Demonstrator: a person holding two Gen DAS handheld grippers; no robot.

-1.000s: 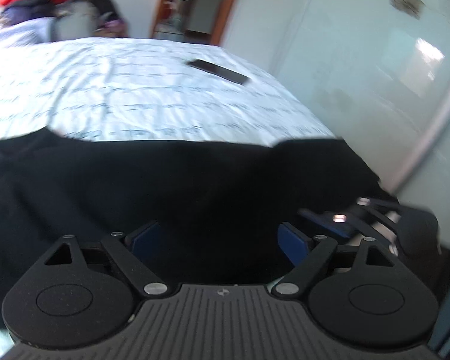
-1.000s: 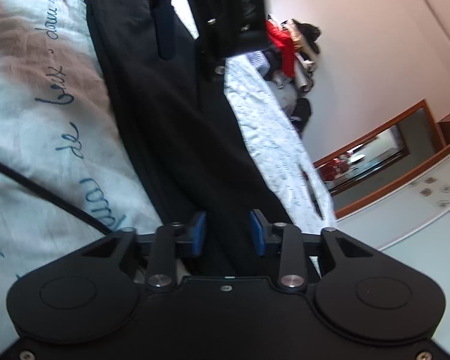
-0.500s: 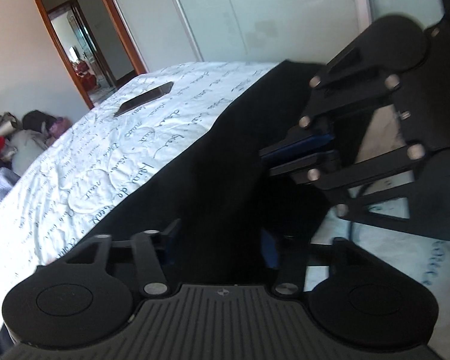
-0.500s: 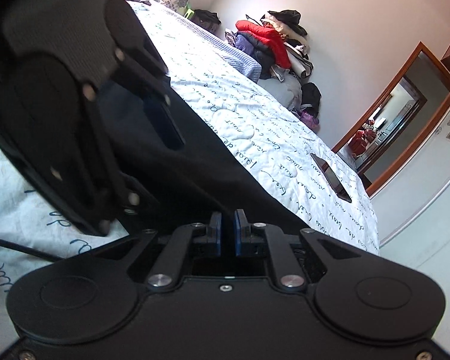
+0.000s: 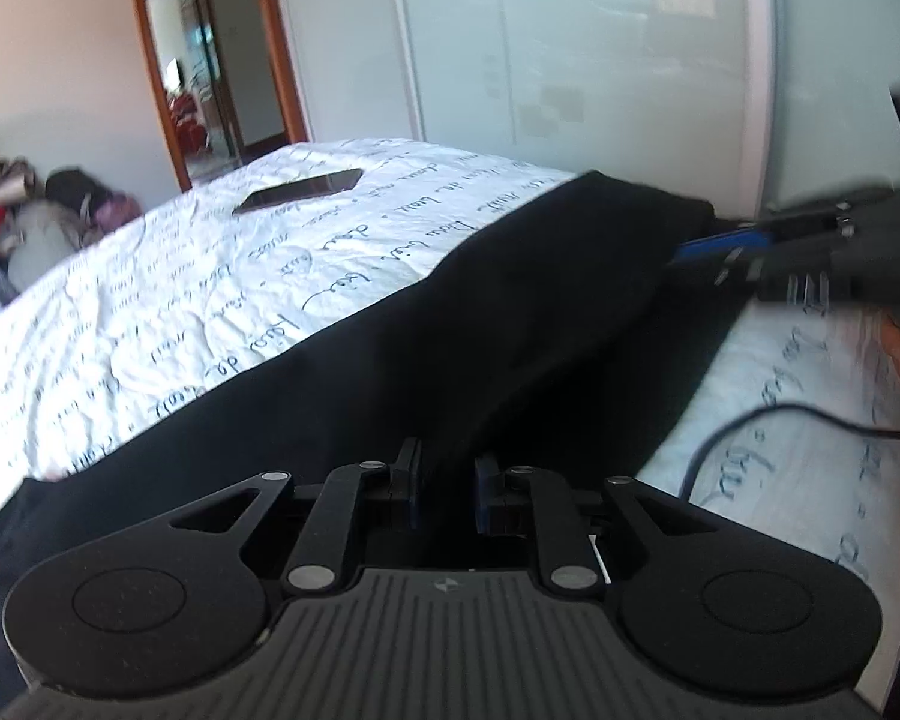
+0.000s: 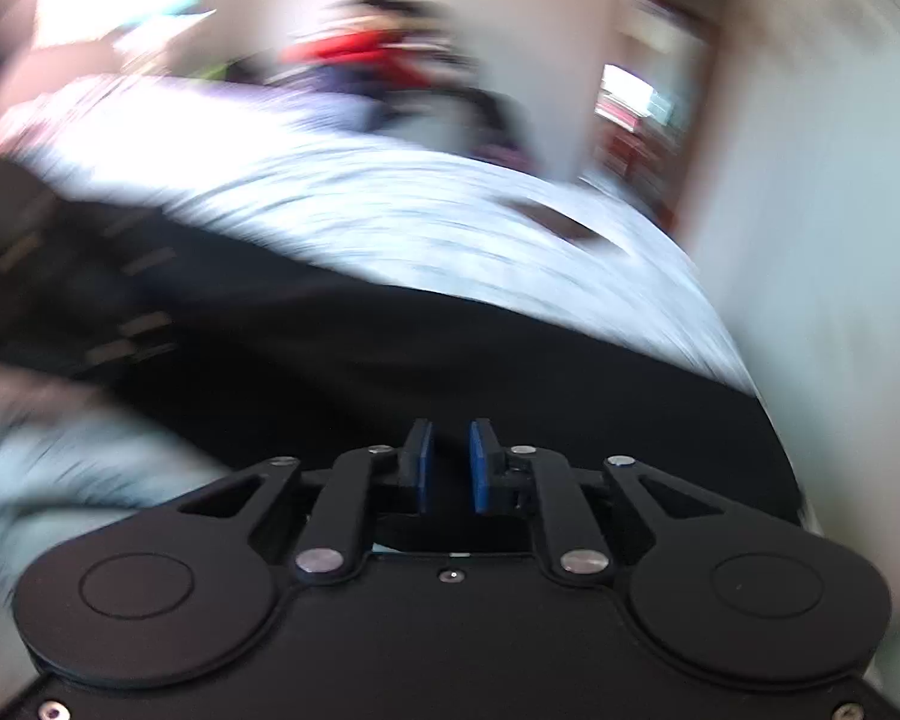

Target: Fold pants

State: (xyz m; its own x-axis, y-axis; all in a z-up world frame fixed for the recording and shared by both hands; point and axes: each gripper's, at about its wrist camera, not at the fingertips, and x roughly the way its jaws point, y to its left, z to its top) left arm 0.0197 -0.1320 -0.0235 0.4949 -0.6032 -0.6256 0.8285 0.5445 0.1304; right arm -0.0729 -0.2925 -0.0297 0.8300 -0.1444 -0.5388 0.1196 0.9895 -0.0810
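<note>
On the bed (image 5: 168, 294), black pants (image 5: 426, 354) lie stretched across the quilt w/ script print. Left tool (image 5: 444, 489) is clenched on a ridge of pants fabric betw its 2 blue pads. Right tool (image 6: 448, 471): pads nearly together over the pants, but view's blurred, can't tell if cloth is pinched. Phone (image 5: 299, 191) lies on the quilt well apart from pants; cable (image 5: 768, 420) trails near right edge
</note>
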